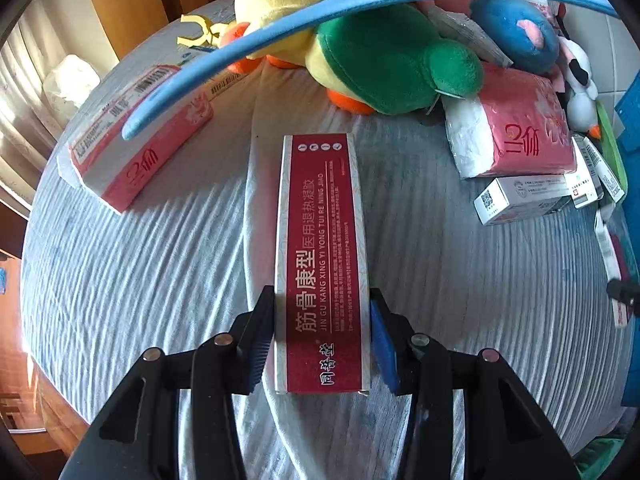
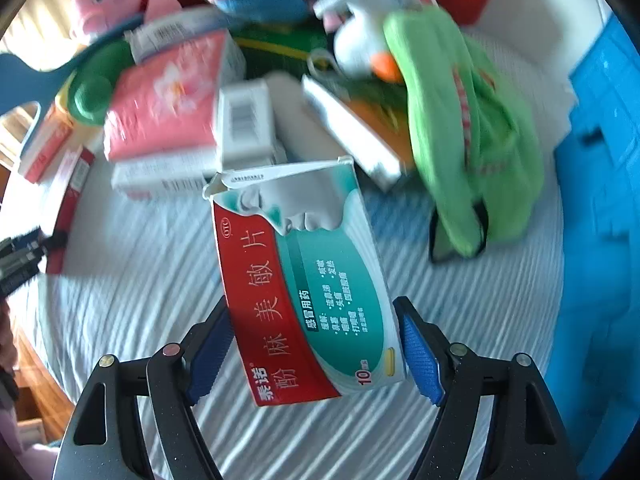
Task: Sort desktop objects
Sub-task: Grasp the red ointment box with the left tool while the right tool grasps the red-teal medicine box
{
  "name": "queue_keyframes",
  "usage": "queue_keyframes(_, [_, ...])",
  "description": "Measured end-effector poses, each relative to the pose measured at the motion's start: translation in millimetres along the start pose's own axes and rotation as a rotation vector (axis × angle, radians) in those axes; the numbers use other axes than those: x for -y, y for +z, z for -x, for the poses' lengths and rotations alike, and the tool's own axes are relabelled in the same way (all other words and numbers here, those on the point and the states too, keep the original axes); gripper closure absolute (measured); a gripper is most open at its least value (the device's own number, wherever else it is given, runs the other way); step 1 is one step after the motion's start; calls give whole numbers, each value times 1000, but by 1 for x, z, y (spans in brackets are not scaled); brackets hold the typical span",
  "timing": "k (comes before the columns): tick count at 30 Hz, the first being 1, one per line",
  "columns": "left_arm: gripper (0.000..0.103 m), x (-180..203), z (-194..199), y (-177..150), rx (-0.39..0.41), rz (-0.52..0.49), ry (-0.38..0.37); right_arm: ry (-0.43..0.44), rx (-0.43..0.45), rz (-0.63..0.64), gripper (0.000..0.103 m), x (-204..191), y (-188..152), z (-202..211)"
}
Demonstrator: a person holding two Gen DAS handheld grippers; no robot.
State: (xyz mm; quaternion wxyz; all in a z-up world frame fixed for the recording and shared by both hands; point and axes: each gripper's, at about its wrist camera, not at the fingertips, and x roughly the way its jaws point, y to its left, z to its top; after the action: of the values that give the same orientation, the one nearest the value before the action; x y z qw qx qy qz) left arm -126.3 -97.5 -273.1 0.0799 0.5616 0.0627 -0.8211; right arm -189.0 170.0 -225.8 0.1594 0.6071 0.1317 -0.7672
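Cardboard was what both hands had to deal with. The left gripper (image 1: 322, 334) was clamped on the long sides of a narrow dark-red carton with white Chinese lettering (image 1: 322, 248), gripping it near its close end, with the far end reaching out over the pale blue ribbed cloth (image 1: 140, 280). The right gripper (image 2: 316, 344) was closed across a squat red-and-teal medicine box (image 2: 304, 288) whose top flap was torn open, holding it above the same cloth with the clutter of boxes and plush toys beyond.

Both packs looked light and thin-walled, stiff along the edges but easy to dent on the broad faces. The torn box seemed weakest near its ragged mouth, so a hold low on the intact end, as here, looked safest. The long carton, pinched near one end, would likely swing or droop, and a grip nearer its middle would probably steady it. Glossy print suggested some slipperiness.
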Motion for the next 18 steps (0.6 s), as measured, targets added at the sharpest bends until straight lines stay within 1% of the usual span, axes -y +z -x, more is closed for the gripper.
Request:
queue_keyframes(3, [56, 3, -2, 8, 4, -11, 21, 3, -37, -17, 23, 4, -10, -9])
queue_keyframes(6, [54, 4, -9, 19, -4, -1, 35, -4, -49, -32, 7, 7, -12, -13])
queue_keyframes(9, [53, 3, -18, 27, -36, 23, 29, -14, -55, -33, 7, 9, -10, -16])
queue_keyframes(13, [52, 5, -19, 35, -24, 23, 32, -20, -59, -32, 7, 9, -4, -21])
queue_keyframes(15, [53, 7, -18, 34, -17, 20, 29, -26, -62, -27, 8, 8, -2, -23])
queue_keyframes(16, [59, 8, -16, 32, -10, 19, 21, -35, -64, -22, 17, 7, -1, -24])
queue_keyframes(17, [59, 9, -15, 29, -6, 15, 12, -33, -65, -21, 23, 6, -1, -24])
queue_keyframes(18, [59, 10, -13, 26, -5, 9, 7, -34, -64, -21, 26, 6, -1, -24])
